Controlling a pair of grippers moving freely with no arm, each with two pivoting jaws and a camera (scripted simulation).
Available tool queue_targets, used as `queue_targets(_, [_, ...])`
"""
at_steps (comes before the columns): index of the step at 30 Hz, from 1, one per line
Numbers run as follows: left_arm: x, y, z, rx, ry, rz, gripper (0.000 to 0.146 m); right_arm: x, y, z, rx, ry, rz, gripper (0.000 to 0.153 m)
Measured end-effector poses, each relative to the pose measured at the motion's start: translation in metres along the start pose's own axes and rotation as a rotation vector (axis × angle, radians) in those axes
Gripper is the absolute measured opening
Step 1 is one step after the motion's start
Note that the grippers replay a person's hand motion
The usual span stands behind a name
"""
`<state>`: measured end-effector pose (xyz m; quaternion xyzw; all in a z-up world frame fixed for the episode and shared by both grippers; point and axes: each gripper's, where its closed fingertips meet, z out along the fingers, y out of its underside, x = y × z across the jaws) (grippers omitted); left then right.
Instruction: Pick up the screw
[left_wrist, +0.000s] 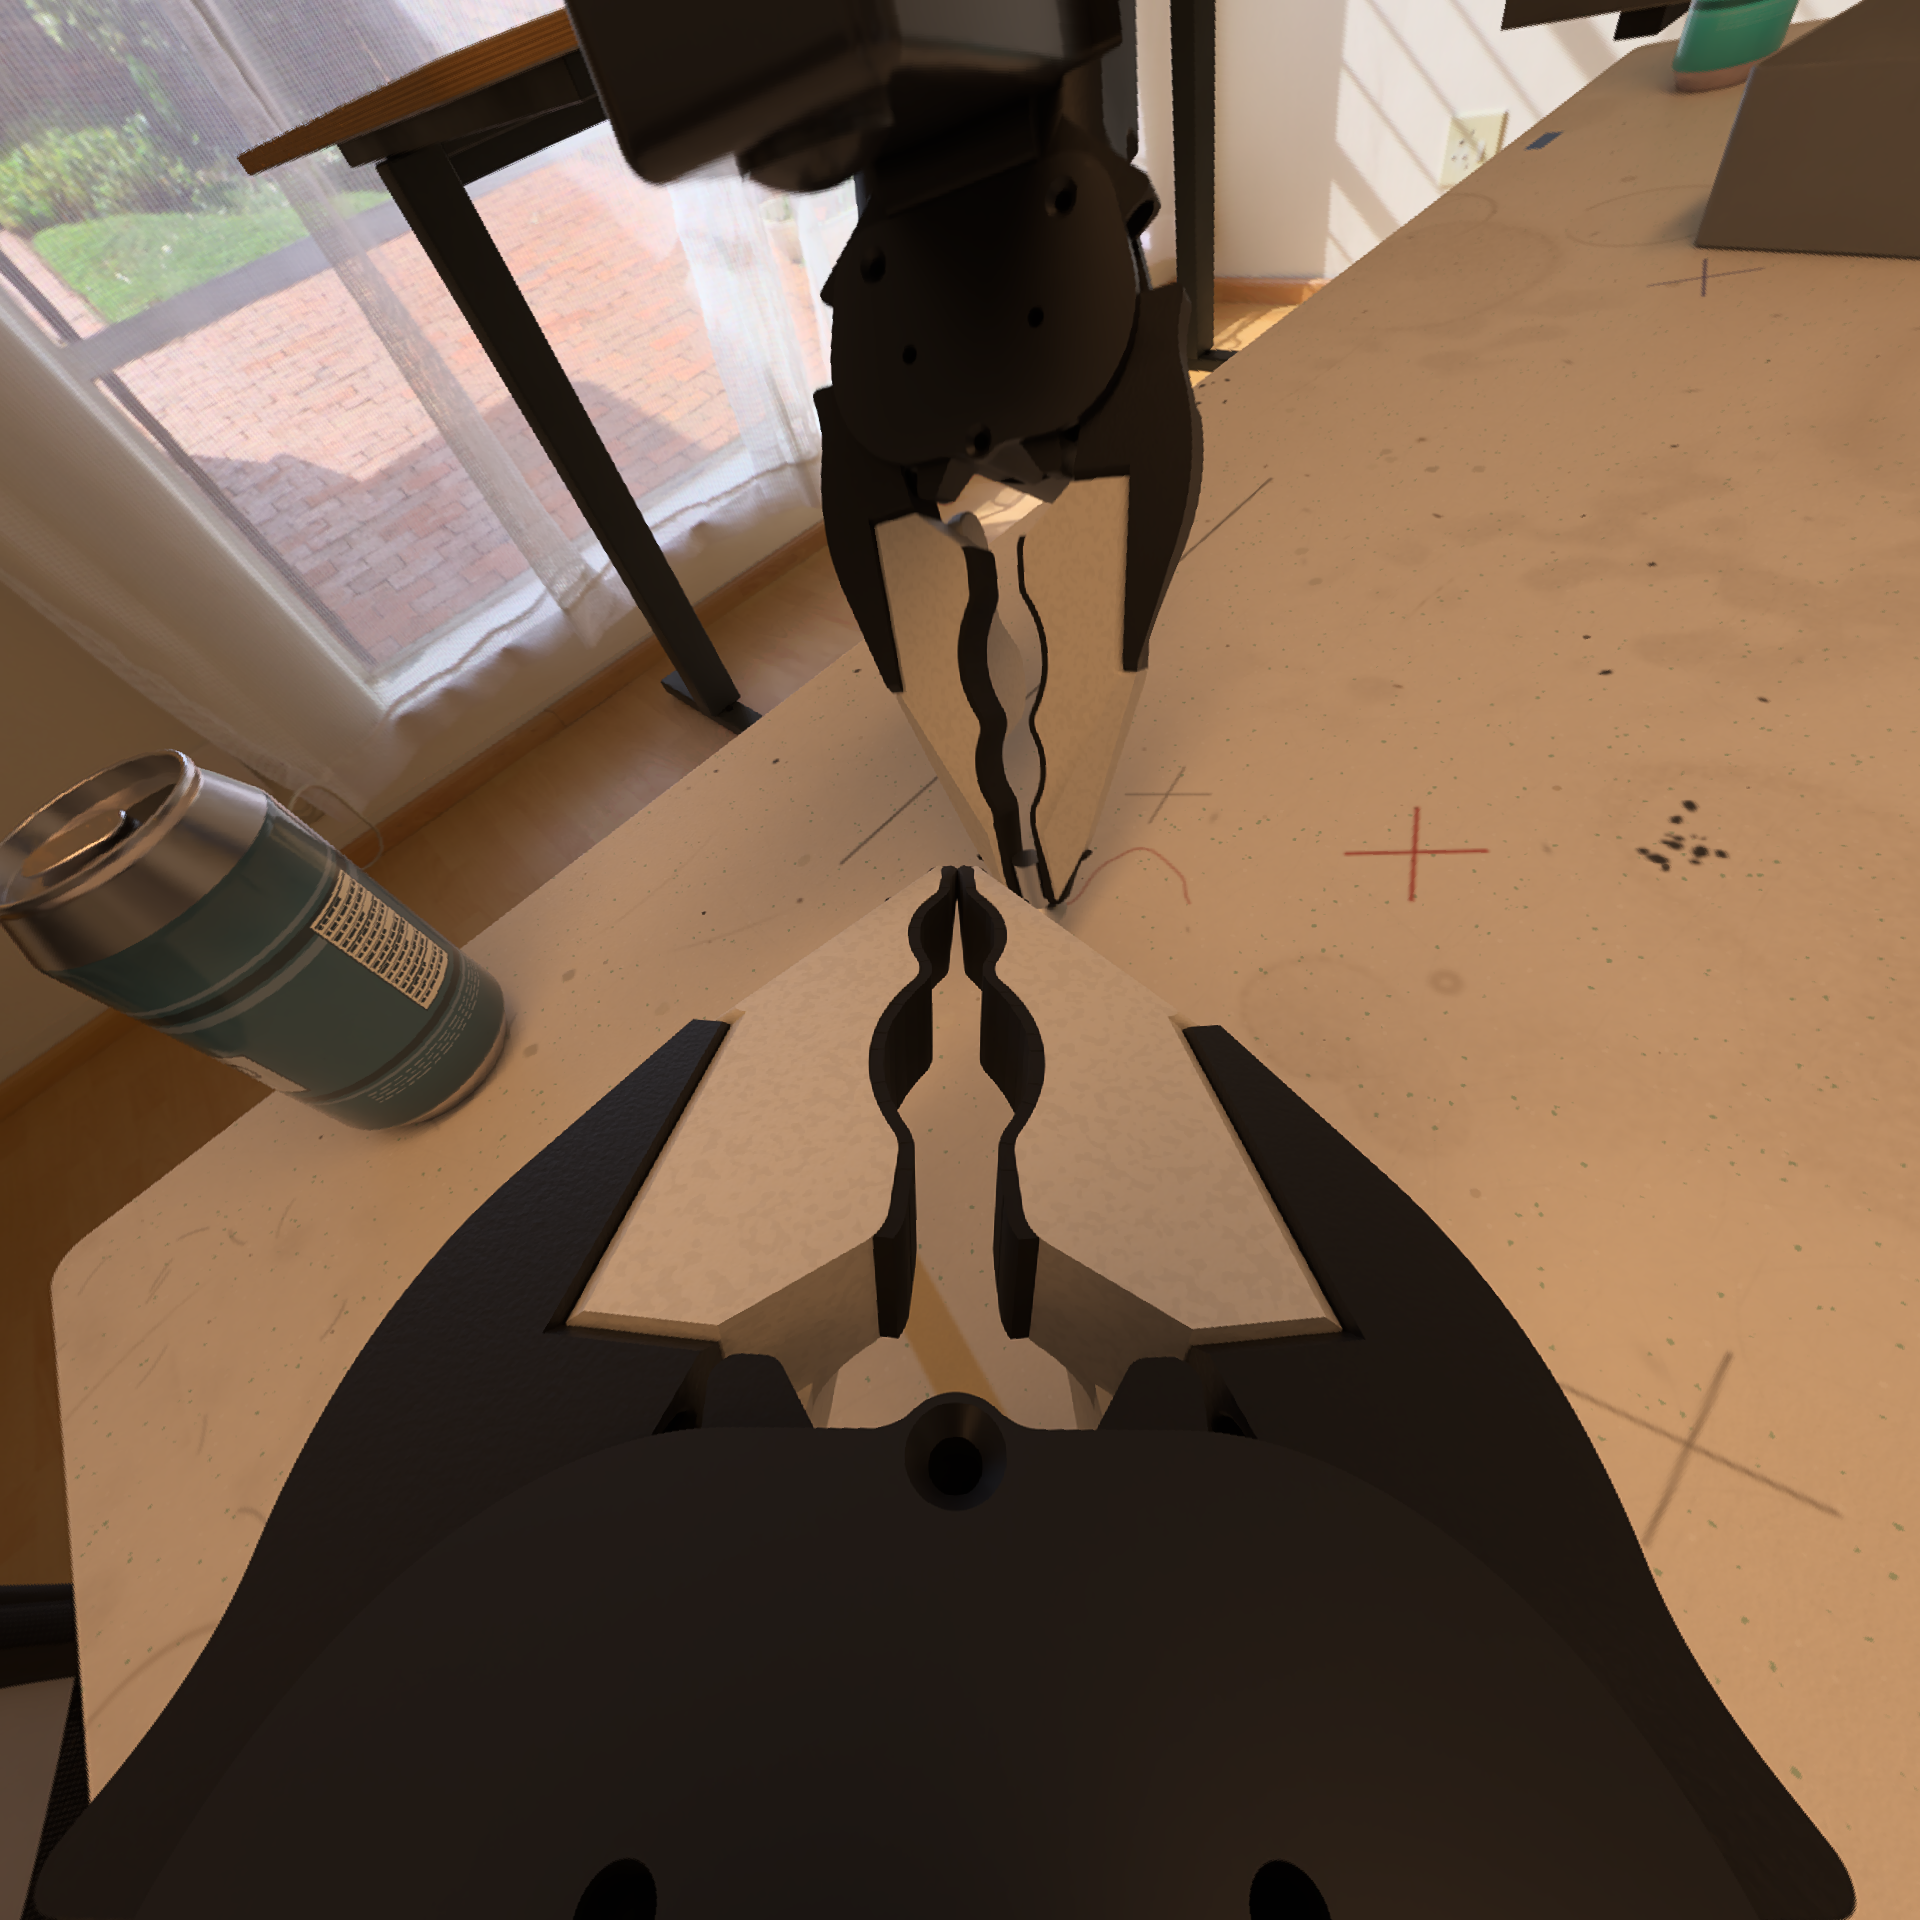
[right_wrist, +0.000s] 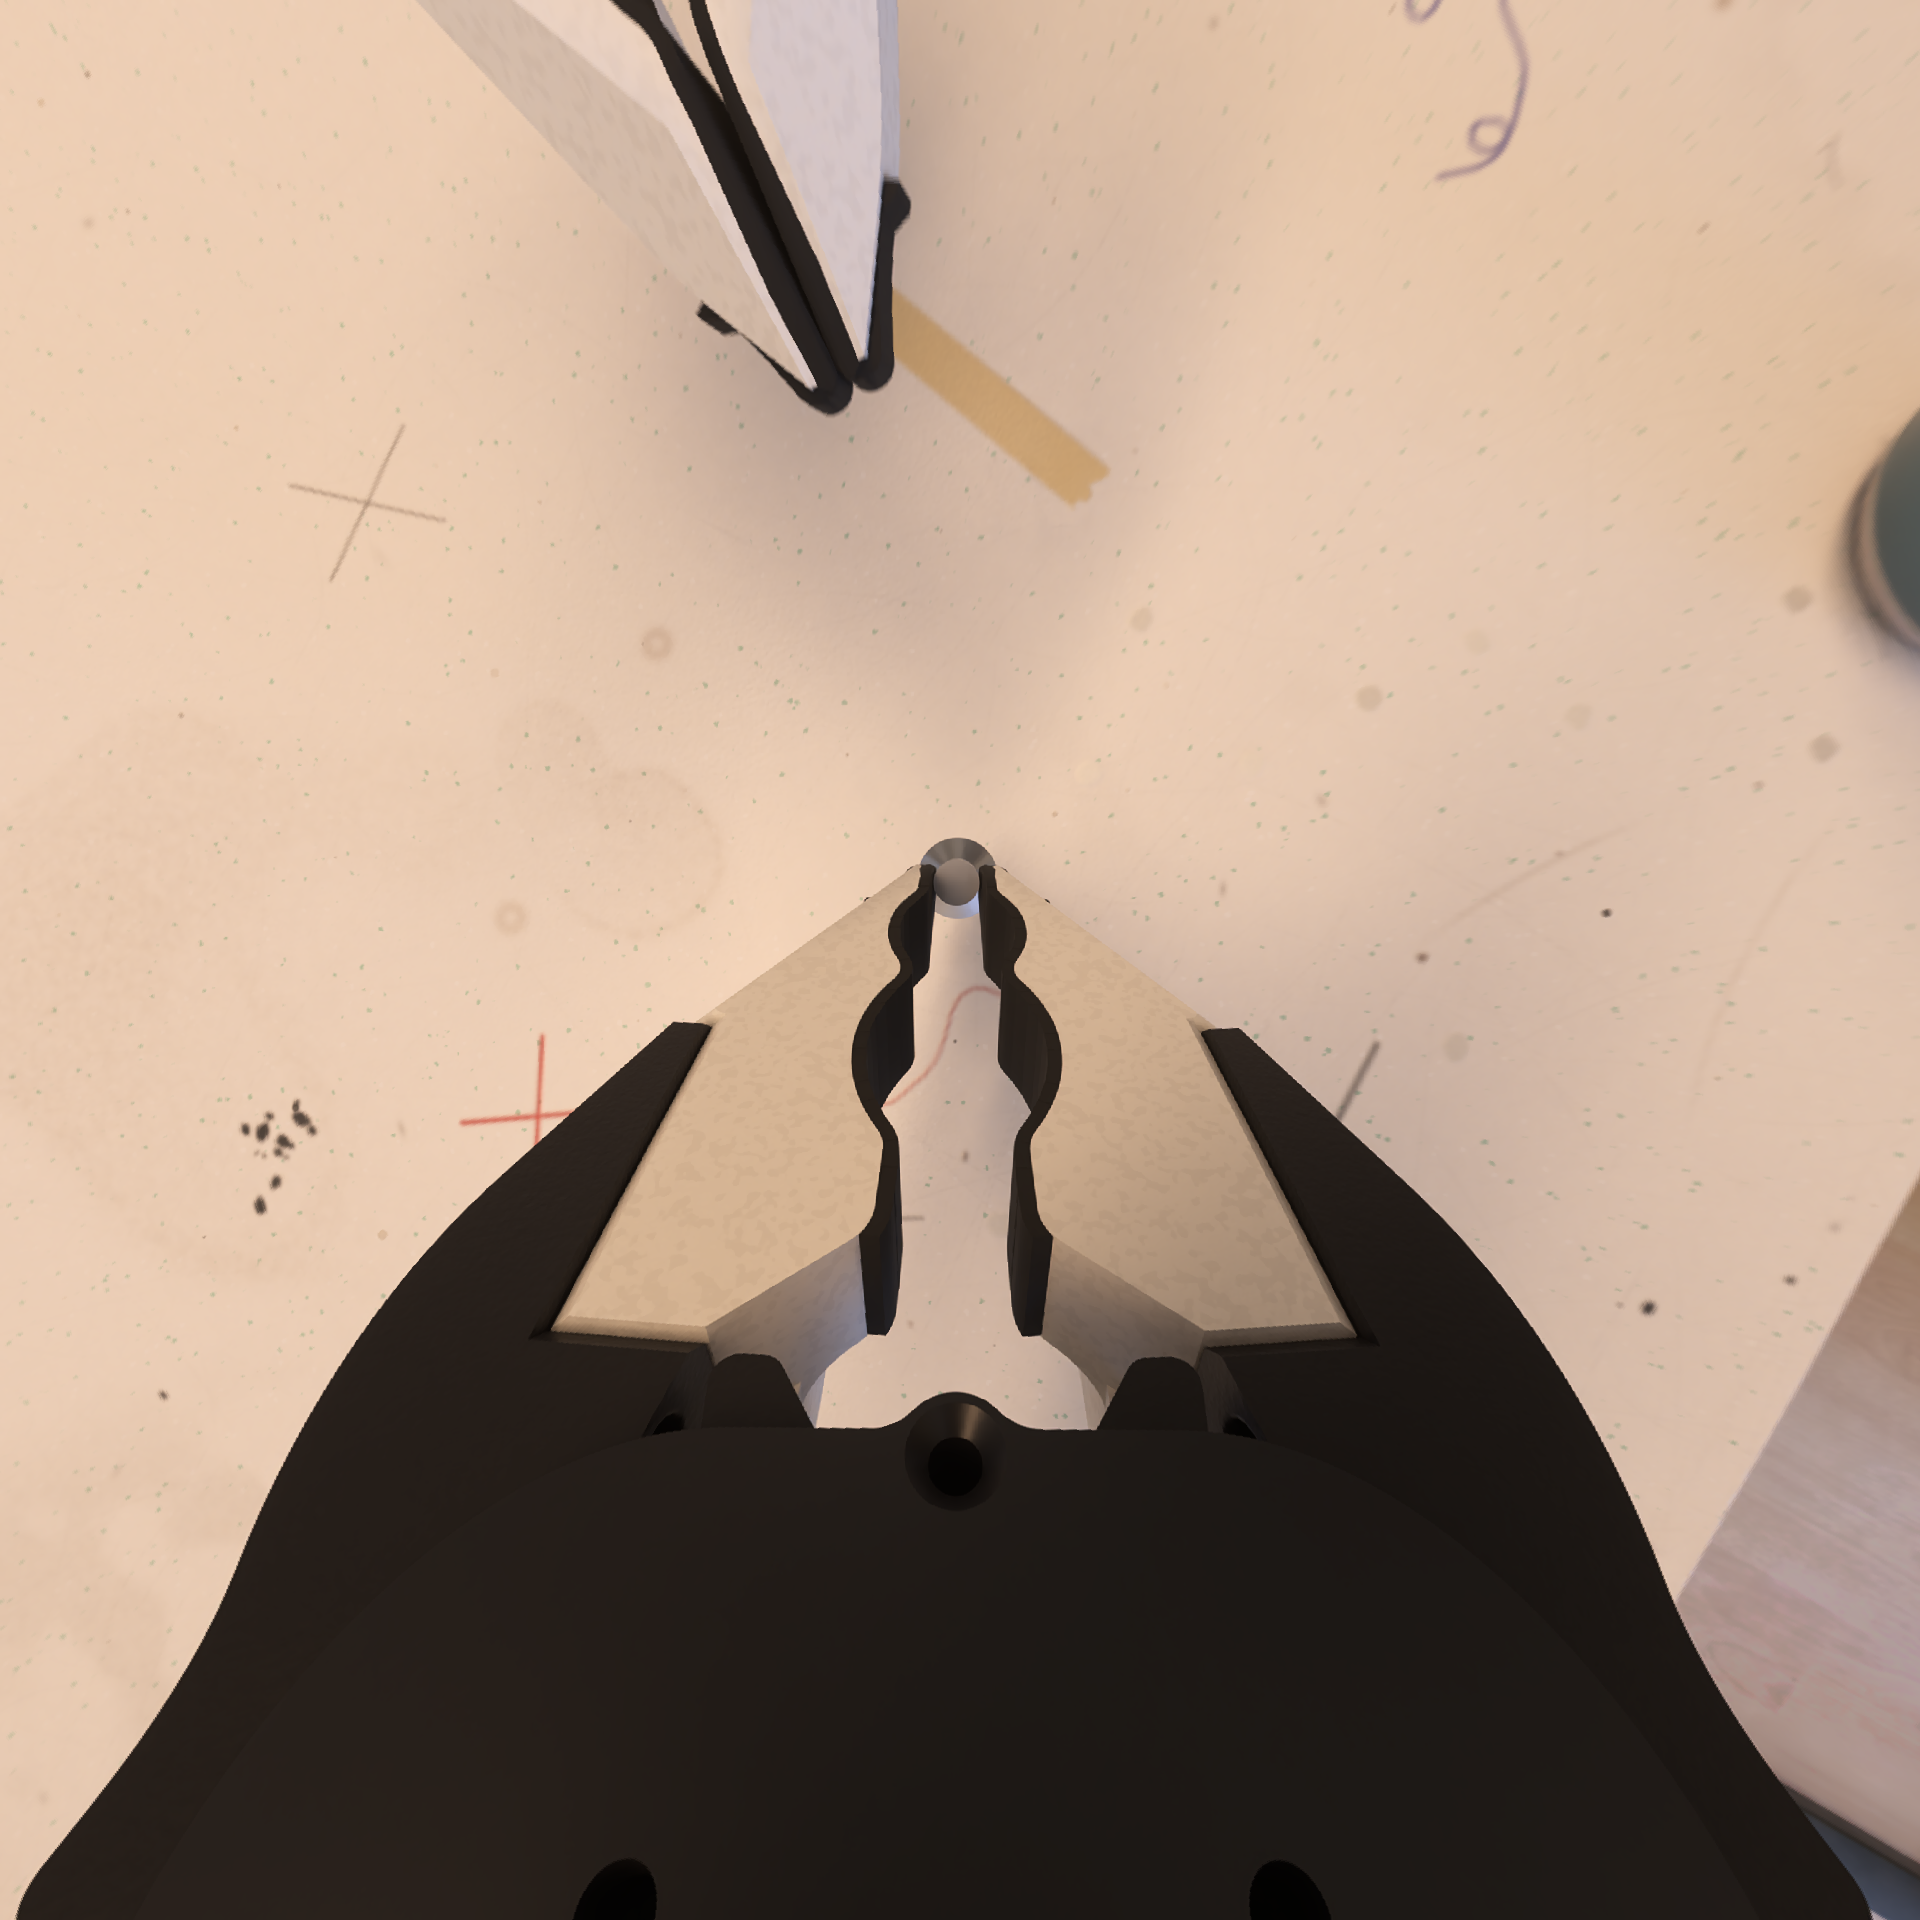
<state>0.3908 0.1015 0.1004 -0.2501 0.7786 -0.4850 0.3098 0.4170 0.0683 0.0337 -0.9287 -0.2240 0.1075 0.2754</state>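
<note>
The screw (right_wrist: 956, 883) is small, grey and metal, and it stands end-on between my right gripper's fingertips. My right gripper (right_wrist: 956, 881) points down at the beige table (right_wrist: 1351, 727) and is shut on the screw. In the left wrist view the right gripper (left_wrist: 1039, 891) comes down from above, with the screw (left_wrist: 1027, 871) a grey sliver at its tips, close to the table surface. My left gripper (left_wrist: 961, 878) is shut and empty, its tips just beside the right gripper's tips. It also shows in the right wrist view (right_wrist: 844, 393).
A teal can (left_wrist: 260, 956) lies on its side near the table's left edge. A grey box (left_wrist: 1829, 156) and a green object (left_wrist: 1725, 42) stand at the far right. A tan tape strip (right_wrist: 997, 400) and a wooden board (right_wrist: 1818, 1507) lie on the table.
</note>
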Motion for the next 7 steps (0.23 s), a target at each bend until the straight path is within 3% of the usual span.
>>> queue_targets(7, [0.0007, -0.0005, 0.0, 0.004, 0.004, -0.001, 0.0, 0.0002, 0.004, 0.0056, -0.021, -0.017, 0.025, 0.008])
